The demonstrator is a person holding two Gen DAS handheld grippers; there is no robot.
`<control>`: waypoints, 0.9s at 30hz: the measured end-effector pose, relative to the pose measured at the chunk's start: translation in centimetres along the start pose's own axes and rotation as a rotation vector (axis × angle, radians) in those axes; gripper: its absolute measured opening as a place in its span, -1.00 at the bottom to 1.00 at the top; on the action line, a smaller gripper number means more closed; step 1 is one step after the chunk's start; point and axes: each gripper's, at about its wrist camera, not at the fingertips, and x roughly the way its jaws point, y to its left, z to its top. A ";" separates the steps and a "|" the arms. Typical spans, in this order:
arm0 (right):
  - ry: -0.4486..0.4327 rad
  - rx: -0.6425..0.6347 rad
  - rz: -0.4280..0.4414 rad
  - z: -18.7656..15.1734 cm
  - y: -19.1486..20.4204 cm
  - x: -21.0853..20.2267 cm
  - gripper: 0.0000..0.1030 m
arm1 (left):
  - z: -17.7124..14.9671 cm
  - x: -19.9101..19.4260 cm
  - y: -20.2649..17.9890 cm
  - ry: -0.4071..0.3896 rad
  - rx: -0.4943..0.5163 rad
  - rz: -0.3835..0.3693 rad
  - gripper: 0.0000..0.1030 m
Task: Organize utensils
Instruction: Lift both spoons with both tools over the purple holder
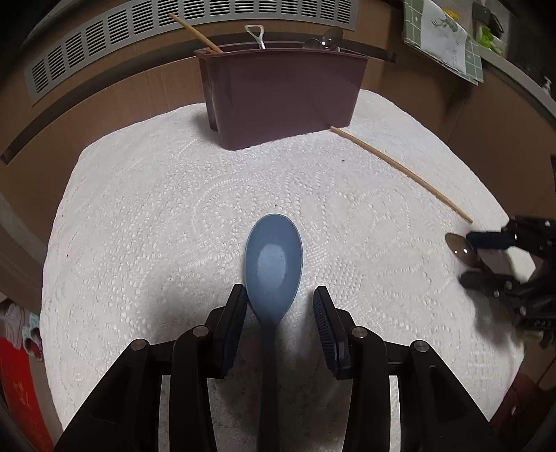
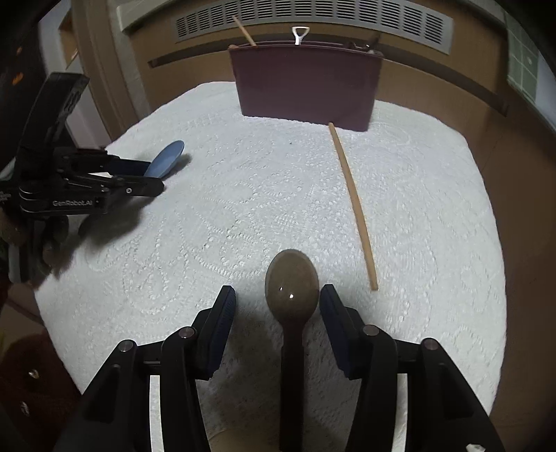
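A blue spoon [image 1: 272,264] lies on the white lace cloth [image 1: 156,208], its handle running back between the open fingers of my left gripper [image 1: 279,299]; the jaws stand apart on either side of it. A brown spoon [image 2: 292,283] lies the same way between the open fingers of my right gripper [image 2: 278,302]. A maroon utensil holder [image 1: 281,94] stands at the far edge of the cloth, with a chopstick, a white handle and metal spoons in it. A loose wooden chopstick [image 1: 399,170] lies on the cloth right of the holder; it also shows in the right wrist view [image 2: 354,205].
The round table's cloth [image 2: 208,208] ends at wooden walls with a grey vent grille [image 1: 173,21] behind the holder [image 2: 305,87]. The left gripper [image 2: 87,180] with the blue spoon [image 2: 166,156] shows at the left of the right wrist view. A green patterned cloth [image 1: 444,38] is at the far right.
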 end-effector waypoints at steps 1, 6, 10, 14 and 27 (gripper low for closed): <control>-0.001 -0.003 -0.003 0.2 -0.1 0.1 -0.22 | 0.0 0.0 -0.1 0.004 0.011 0.000 -0.20; -0.016 0.022 -0.044 0.8 -0.8 0.0 -0.42 | 0.6 0.2 0.7 0.040 -0.034 -0.036 -0.20; -0.047 0.083 -0.055 0.3 -1.6 -0.6 -0.42 | 1.5 0.9 0.4 0.025 -0.067 0.012 -0.20; -0.062 0.135 -0.064 -0.2 -2.3 -0.8 -0.42 | 2.6 1.6 -0.6 0.028 -0.048 0.070 -0.20; -0.180 0.164 -0.049 0.4 -2.4 -3.5 -0.42 | 1.3 -3.7 0.2 -0.160 -0.251 -0.010 -0.31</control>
